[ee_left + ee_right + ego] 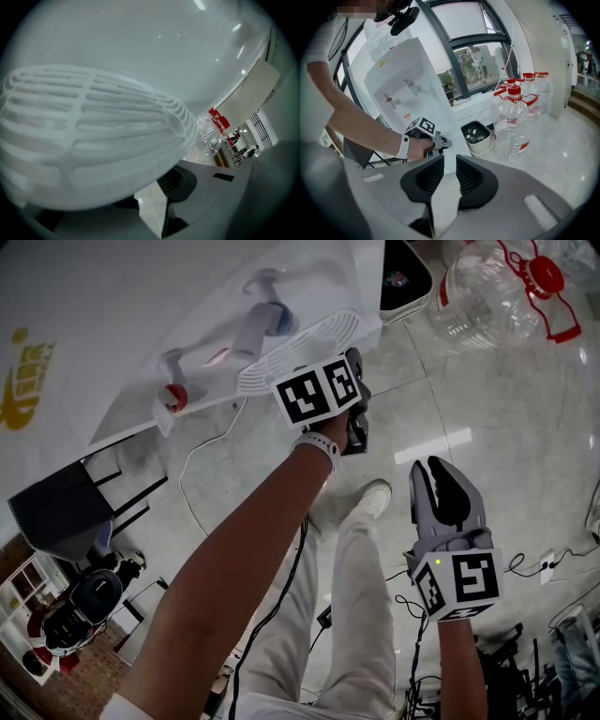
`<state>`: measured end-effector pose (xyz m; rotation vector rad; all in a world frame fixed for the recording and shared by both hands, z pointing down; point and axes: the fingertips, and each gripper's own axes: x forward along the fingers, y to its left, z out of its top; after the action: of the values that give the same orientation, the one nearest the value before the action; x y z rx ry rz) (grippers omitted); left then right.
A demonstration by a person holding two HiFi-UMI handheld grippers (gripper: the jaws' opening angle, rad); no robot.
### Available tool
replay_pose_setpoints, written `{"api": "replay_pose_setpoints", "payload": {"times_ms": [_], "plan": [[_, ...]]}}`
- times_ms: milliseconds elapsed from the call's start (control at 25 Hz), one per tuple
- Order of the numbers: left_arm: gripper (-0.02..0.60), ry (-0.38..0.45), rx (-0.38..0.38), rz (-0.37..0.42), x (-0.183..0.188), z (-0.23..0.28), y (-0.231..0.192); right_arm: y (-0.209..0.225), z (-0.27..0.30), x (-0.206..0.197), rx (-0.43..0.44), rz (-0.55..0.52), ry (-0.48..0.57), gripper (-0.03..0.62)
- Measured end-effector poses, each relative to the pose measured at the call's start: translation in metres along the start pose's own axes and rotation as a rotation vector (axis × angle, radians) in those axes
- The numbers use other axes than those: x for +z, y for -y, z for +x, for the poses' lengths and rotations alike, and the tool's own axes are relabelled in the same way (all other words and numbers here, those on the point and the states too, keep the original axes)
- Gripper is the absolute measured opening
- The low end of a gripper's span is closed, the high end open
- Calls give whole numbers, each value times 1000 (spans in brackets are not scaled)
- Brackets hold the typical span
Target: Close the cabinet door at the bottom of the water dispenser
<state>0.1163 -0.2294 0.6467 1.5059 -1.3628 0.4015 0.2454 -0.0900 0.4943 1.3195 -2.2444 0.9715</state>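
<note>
The white water dispenser (187, 315) stands at the upper left, seen from above, with its taps and slotted drip tray (300, 348). My left gripper (356, 427) reaches in just below that tray, close to the dispenser's lower front (445, 124). The tray hides the cabinet door in the head view. In the left gripper view the drip tray (93, 136) fills the frame, and the left gripper (150, 197) shows floor in the gap, nothing held. My right gripper (441, 488) hangs apart over the floor. In its own view the right gripper (450, 176) has a narrow gap between its jaws, which hold nothing.
Clear water bottles (513, 122) with red caps and a small white bin (477, 136) stand right of the dispenser. A black stand (66, 507) is at its left. A white cable (202, 474) runs over the tiled floor. The person's legs and shoe (370, 498) are below.
</note>
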Motion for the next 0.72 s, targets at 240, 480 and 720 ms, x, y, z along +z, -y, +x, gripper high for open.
{"api": "replay_pose_setpoints", "payload": {"times_ms": [240, 480, 720], "plan": [[78, 17, 17, 25, 3, -1, -2, 3, -2, -1, -10, 8, 5, 89], [95, -10, 15, 30, -7, -7, 0, 2, -9, 3, -18, -5, 11, 89], [8, -87, -28, 97, -27, -29, 4, -8, -21, 8, -38, -6, 28, 89]]}}
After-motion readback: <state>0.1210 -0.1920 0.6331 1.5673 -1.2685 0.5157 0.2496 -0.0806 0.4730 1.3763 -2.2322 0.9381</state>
